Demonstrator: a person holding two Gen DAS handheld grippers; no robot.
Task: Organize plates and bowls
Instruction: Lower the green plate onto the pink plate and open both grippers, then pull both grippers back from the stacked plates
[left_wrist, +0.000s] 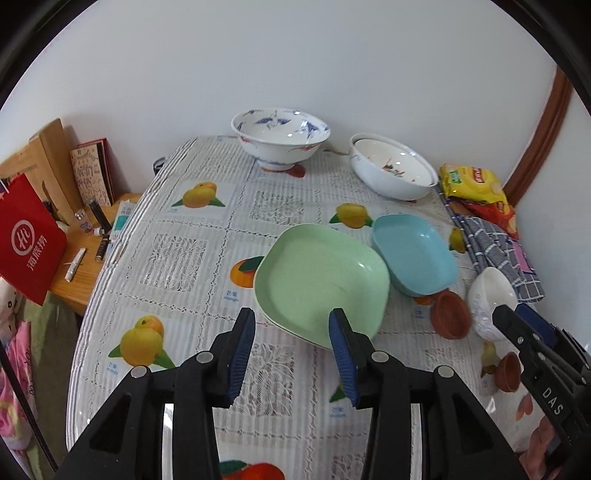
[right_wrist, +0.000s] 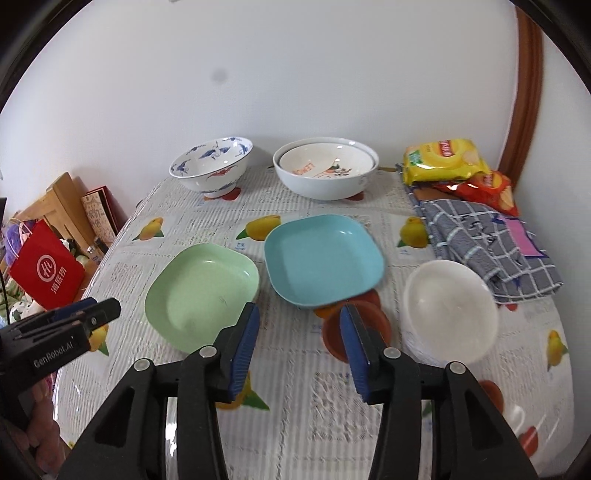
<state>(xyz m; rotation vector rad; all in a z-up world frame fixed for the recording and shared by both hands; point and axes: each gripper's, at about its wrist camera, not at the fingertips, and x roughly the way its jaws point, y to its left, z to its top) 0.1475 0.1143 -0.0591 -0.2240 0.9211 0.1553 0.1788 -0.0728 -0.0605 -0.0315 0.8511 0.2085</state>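
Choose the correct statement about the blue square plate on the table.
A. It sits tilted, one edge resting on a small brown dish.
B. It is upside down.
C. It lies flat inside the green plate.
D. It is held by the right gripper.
A: the blue square plate sits tilted, its near edge propped on the small brown dish, beside the green plate.

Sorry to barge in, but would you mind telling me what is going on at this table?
A person is sorting dishes with two handheld grippers. Both the left gripper and the right gripper are open and hold nothing, hovering above the table. The green plate and blue plate lie side by side, with a white bowl to their right and two bigger bowls by the wall.
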